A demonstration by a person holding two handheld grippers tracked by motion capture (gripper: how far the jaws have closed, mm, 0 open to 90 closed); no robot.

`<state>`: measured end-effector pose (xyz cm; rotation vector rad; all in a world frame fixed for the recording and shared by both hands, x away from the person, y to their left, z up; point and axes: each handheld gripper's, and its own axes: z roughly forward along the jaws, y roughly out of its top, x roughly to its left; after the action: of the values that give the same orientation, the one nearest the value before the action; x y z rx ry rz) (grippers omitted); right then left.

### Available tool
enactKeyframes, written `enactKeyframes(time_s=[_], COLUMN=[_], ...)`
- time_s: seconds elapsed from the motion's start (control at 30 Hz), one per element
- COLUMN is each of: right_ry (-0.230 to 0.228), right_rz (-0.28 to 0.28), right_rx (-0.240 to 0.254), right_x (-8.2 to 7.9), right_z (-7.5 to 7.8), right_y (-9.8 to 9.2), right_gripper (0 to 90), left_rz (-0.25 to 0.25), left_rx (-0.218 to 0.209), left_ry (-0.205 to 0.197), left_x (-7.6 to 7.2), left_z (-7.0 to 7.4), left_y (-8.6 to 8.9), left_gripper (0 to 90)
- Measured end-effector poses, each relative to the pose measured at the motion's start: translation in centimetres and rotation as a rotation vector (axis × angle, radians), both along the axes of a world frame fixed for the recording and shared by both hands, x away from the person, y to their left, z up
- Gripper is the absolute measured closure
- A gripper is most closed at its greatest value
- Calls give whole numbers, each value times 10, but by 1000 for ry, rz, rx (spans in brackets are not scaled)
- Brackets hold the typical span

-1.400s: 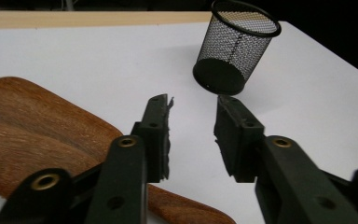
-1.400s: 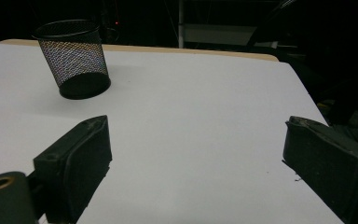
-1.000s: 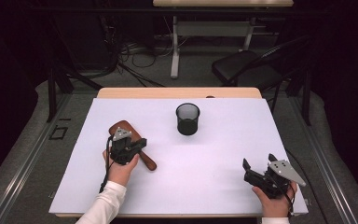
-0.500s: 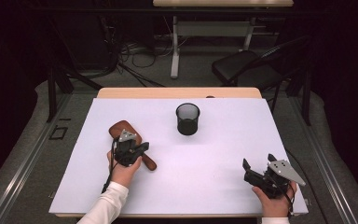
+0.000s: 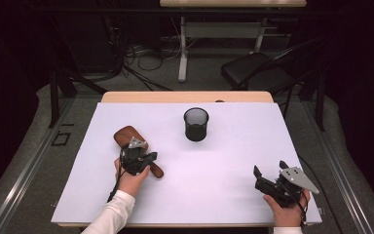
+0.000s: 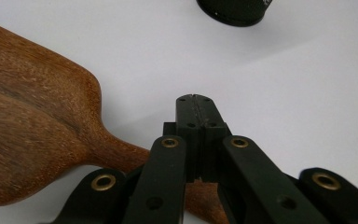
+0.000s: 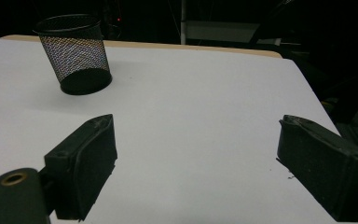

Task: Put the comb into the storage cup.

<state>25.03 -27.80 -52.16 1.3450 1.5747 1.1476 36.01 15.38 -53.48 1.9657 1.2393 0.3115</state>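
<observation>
A brown wooden spatula (image 5: pixel 125 135) lies flat on the white table (image 5: pixel 224 185), left of centre, its handle running toward the near right. My left gripper (image 5: pixel 146 158) hovers over that handle. In the left gripper view the jaws (image 6: pixel 195 99) are pressed together tip to tip, the handle (image 6: pixel 121 156) passes underneath them, and nothing is between the tips. A black mesh cup (image 5: pixel 196 124) stands upright at mid-table. My right gripper (image 5: pixel 270 168) rests at the near right corner with its jaws wide apart (image 7: pixel 196 123) and empty, facing the cup (image 7: pixel 77 56).
The base of the mesh cup (image 6: pixel 230 11) sits beyond the left jaws. A wooden table edge (image 5: pixel 185 96) borders the far side. Behind it are a black chair (image 5: pixel 253 73), cables and a table leg on the floor.
My left gripper has slid a little toward the person along the spatula handle. The right gripper and the cup have stayed put.
</observation>
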Motion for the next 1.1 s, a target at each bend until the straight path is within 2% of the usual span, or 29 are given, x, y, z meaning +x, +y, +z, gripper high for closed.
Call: enactKeyframes(time_s=[0.4,0.67,0.83,1.1], right_ry=[6,6,6,11], right_rz=[4,6,6,7], right_rx=[2,5,5,5], right_x=[0,0,0,0], right_z=[0,0,0,0], right_y=[0,-1,-1,-1], right_gripper=[121,125,128,129], left_rz=[-18,-9,-16,-19], left_rx=[42,56,69,63], left_ry=[69,91,90,104], left_x=[1,0,-2,-6], left_z=[-6,-6,-5,-5], left_y=[-1,-1,2,6], left_gripper=[899,898,898,898])
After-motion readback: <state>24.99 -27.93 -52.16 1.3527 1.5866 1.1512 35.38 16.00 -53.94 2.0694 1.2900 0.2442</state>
